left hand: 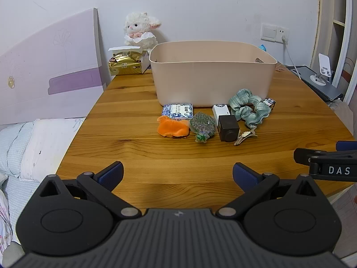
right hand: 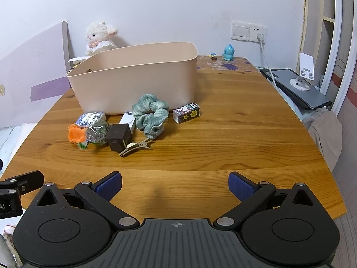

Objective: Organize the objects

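Small loose objects, eight or so, clustered on the wooden table just in front of the beige plastic storage bin: blue-and-white patterned packet, orange plush piece, clear sachet of dried green herbs, white rectangular box, dark brown cube box, metal hair clip, green checked fabric scrunchie, cartoon-printed small carton. Bin: open-topped, nearly empty as far as visible. Left gripper: released, holding nothing, hovering at the near table edge. Right gripper: likewise released and empty. Handling note: probably begin with outlying pieces; pinch the scrunchie by its bulk, the clip across its width; release only above the bin.
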Available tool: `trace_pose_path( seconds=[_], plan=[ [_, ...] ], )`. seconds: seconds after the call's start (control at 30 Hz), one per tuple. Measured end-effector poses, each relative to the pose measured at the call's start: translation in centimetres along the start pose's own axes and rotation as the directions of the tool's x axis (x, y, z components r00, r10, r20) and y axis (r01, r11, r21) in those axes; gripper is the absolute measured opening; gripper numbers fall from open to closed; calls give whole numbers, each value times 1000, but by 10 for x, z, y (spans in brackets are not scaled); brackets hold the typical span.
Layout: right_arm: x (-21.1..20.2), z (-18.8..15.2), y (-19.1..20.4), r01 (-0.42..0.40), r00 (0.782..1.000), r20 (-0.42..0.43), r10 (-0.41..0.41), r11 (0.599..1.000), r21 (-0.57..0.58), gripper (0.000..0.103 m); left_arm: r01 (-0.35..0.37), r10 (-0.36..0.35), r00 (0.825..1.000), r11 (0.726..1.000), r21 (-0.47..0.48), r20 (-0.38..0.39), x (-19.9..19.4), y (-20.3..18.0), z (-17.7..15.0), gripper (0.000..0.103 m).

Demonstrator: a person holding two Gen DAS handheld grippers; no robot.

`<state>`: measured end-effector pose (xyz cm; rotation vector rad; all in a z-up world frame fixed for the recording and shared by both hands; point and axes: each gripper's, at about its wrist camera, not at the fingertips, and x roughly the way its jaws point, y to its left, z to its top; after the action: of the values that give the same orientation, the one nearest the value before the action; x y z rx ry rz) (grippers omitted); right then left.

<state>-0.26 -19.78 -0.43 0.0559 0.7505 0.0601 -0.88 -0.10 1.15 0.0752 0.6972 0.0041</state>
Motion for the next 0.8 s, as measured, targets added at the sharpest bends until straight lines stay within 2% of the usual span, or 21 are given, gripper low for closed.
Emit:
trace_pose_path(
  seconds=[0.8],
  plan=[
    [4,8,-7,-4,1000,4,4,1000,8,103,-5,5,1000,1000,-6,-15,10,0,7,103]
  ],
)
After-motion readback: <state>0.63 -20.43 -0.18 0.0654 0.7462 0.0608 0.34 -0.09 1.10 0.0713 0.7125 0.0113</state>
